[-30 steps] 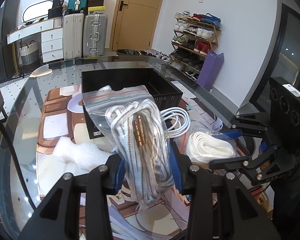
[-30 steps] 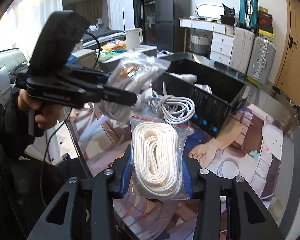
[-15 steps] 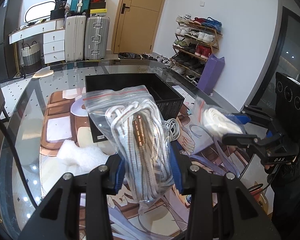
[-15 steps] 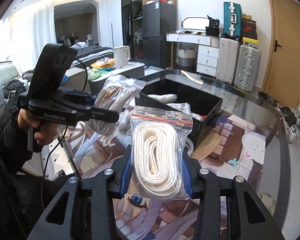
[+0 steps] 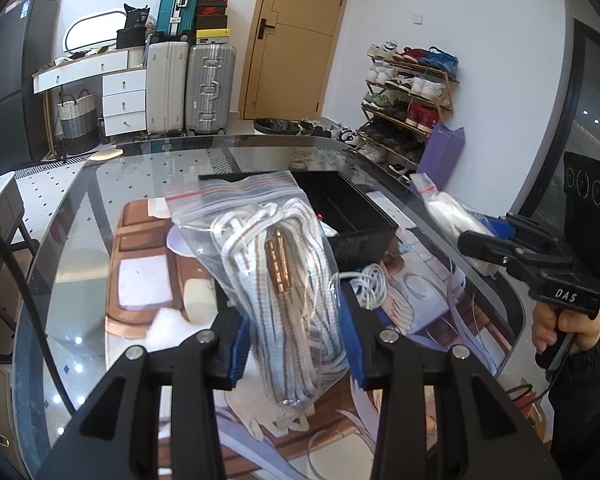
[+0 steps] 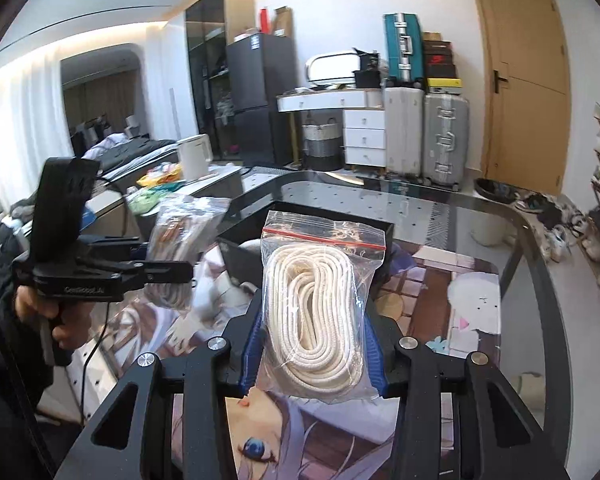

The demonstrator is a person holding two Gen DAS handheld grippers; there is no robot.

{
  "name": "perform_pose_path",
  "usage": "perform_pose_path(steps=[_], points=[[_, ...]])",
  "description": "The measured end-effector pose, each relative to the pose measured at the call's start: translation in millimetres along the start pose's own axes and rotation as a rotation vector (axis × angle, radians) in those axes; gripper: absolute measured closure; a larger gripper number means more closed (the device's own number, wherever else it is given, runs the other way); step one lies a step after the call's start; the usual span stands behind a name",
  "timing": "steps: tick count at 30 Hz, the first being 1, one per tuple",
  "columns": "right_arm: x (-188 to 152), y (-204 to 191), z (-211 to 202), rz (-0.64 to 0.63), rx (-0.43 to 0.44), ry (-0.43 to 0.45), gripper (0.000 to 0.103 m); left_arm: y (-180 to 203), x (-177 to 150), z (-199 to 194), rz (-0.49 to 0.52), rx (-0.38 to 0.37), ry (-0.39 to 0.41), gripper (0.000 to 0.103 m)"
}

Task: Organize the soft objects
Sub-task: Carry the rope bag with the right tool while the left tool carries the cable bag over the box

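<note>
My left gripper [image 5: 296, 340] is shut on a clear zip bag of grey-white striped cord [image 5: 272, 264] with copper plugs, held above the table. My right gripper [image 6: 314, 344] is shut on a clear zip bag of cream rope [image 6: 320, 308], also held in the air. Each gripper shows in the other's view: the right gripper [image 5: 480, 240] with its bag at the right, the left gripper [image 6: 172, 270] with its bag at the left. A black open bin [image 5: 364, 232] stands on the table beyond both bags.
The glass table [image 5: 80, 248] has a printed picture under it. A loose white cable coil [image 5: 370, 284] lies by the bin, and white foam [image 5: 168, 324] lies at the left. Suitcases, drawers and a shoe rack stand behind.
Both grippers have lifted their bags higher and pulled back from the bin. The right gripper has moved away to the right of the left one.
</note>
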State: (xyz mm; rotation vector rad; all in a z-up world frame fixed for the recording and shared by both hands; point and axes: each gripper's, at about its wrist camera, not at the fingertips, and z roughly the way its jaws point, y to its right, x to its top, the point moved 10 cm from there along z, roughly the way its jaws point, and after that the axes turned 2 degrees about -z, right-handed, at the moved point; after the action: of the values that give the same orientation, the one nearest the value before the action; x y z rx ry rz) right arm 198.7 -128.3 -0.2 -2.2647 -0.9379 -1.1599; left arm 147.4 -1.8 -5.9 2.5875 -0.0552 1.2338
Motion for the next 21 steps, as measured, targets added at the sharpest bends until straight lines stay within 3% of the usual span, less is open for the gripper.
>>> perform_pose_path(steps=[21], points=[[41.4, 8.5, 49.6, 0.018, 0.008, -0.030, 0.060, -17.0, 44.8, 36.2, -0.031, -0.010, 0.001, 0.064]])
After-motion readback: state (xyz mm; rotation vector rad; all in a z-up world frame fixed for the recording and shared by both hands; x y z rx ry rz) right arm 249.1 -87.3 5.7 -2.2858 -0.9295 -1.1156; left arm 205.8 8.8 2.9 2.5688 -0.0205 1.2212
